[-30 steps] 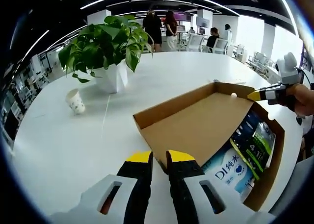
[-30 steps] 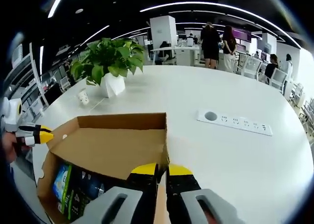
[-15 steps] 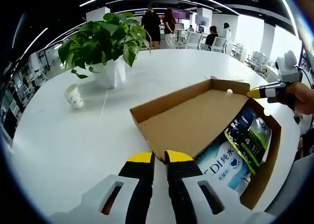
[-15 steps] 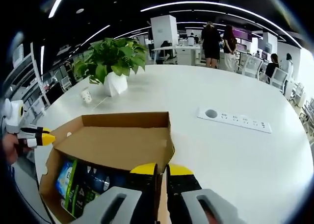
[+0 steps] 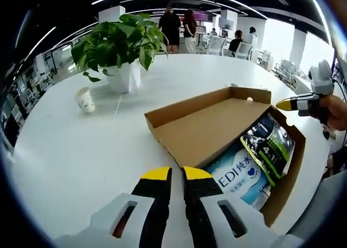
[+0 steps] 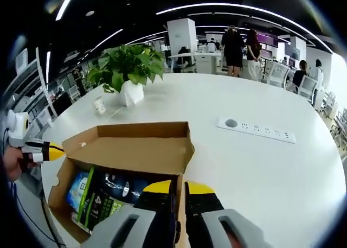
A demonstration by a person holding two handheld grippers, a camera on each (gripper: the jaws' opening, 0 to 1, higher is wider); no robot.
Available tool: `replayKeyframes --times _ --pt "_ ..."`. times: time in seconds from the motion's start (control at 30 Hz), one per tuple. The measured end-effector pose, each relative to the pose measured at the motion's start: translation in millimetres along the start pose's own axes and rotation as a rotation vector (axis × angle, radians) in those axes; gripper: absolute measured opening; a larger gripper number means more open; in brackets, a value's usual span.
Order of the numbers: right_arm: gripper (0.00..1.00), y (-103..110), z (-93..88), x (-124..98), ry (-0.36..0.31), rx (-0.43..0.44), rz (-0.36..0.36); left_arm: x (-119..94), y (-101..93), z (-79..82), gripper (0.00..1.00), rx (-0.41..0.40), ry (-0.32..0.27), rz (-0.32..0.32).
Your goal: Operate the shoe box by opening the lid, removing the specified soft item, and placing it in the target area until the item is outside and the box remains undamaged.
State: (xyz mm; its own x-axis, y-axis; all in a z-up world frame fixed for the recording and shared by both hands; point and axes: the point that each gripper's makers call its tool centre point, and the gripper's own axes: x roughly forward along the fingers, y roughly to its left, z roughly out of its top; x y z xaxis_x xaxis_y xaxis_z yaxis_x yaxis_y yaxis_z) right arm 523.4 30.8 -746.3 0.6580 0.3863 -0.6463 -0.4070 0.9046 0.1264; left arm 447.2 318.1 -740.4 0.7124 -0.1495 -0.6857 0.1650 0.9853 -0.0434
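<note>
Cardboard box (image 5: pixel 211 131) sits on the white bench (image 5: pixel 81 150), lid (image 6: pixel 135 153) raised, packs (image 5: pixel 255 161) inside. Left gripper (image 5: pixel 171 175) fingers together; right gripper (image 6: pixel 179 187) fingers pinch the lid's edge.

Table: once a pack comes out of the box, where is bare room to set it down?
Bare white table lies between the shoe box and the power strip, and past the strip. Also between the box and paper cup. Crowded: around the potted plant.

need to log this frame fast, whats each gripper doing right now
Left gripper: shut, pinching the near edge of the cardboard lid.
Right gripper: shut on the same lid's other edge.
</note>
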Motion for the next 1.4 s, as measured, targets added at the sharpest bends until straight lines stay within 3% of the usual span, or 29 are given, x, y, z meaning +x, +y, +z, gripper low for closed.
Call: replayKeyframes --times 0.4,0.73,1.0,1.4 --pt "0.06 -18 -18.3 -33 -0.036 0.051 -0.007 -20 -9.5 -8.0 0.07 -0.025 -0.017 0.003" --pt "0.09 -43 -18.4 -76 -0.092 0.058 -0.028 -35 -35.9 -5.6 0.08 -0.029 -0.043 -0.022" --pt "0.13 -47 -44.8 -102 -0.104 0.072 -0.026 -41 -67.7 -8.4 0.08 -0.007 -0.049 -0.067" --pt "0.17 -42 -79.0 -121 -0.09 0.079 -0.004 -45 -106.6 -10.2 0.11 0.037 -0.05 -0.123"
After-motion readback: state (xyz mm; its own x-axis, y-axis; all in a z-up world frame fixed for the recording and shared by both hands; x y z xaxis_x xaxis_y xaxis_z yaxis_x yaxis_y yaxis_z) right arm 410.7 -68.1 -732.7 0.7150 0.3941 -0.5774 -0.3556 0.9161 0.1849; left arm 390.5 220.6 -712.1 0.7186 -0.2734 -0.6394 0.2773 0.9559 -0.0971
